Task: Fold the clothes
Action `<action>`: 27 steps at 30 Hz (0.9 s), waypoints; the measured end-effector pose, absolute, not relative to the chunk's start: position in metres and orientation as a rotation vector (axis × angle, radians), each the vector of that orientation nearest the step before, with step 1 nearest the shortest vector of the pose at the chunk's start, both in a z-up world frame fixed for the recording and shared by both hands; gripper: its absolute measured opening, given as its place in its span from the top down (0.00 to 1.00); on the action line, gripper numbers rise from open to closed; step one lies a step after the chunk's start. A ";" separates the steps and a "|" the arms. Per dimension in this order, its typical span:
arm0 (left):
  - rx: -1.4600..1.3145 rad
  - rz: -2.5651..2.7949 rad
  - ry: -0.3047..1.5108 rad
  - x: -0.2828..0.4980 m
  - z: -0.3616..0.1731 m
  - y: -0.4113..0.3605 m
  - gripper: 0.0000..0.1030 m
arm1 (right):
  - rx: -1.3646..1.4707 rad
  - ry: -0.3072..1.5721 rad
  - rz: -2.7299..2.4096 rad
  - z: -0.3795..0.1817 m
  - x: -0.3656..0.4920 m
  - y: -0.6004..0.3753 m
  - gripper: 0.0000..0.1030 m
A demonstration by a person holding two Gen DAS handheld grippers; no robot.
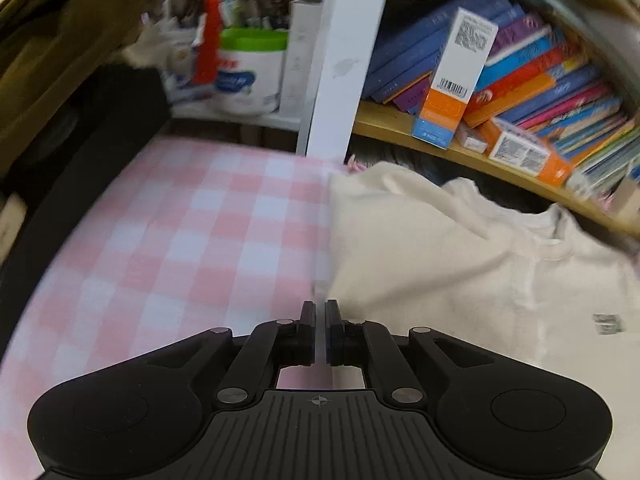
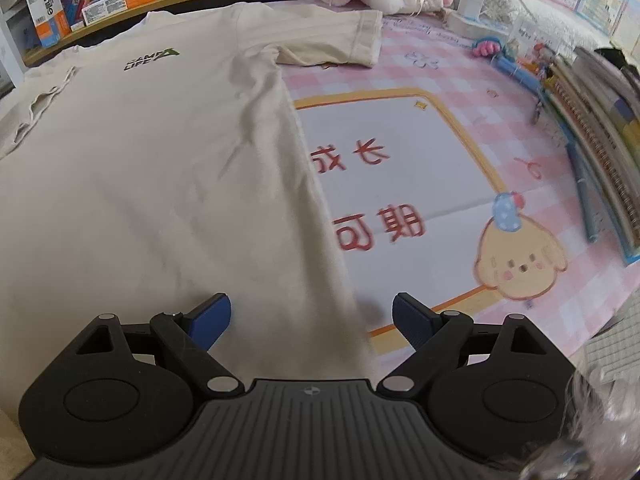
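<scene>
Holding your left gripper (image 1: 320, 330) almost closed, nothing visible between its 2 fingers, you hover over the checked mat (image 1: 180, 240) just left of the shirt (image 1: 460, 260). Your right gripper (image 2: 312, 320) gapes wide and empty above the shirt's edge; the shirt fills that frame's left.

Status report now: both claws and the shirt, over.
Left claw shut, empty. Right claw open above shirt edge. Shirt flat on mat, unfolded.
</scene>
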State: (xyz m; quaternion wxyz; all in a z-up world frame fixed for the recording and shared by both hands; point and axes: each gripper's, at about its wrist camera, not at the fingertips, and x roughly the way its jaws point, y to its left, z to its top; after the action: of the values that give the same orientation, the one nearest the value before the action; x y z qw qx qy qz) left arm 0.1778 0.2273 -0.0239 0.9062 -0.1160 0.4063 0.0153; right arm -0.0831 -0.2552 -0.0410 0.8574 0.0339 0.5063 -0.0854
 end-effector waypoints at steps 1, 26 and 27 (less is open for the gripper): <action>-0.240 0.026 0.851 0.167 -0.024 0.228 0.94 | 0.062 1.060 -0.183 -0.040 -0.083 -0.258 0.15; -0.055 -0.044 0.865 0.050 -0.022 0.204 0.99 | 0.066 1.048 -0.084 -0.037 -0.091 -0.280 0.97; -0.055 -0.044 0.865 0.050 -0.022 0.204 0.99 | 0.065 1.047 -0.085 -0.037 -0.092 -0.279 0.97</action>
State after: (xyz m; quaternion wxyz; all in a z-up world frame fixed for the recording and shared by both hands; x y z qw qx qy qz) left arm 0.0499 0.2044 -0.0219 0.9074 -0.0268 0.4190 -0.0214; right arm -0.0916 -0.2793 -0.0368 0.8647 0.0309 0.4997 -0.0406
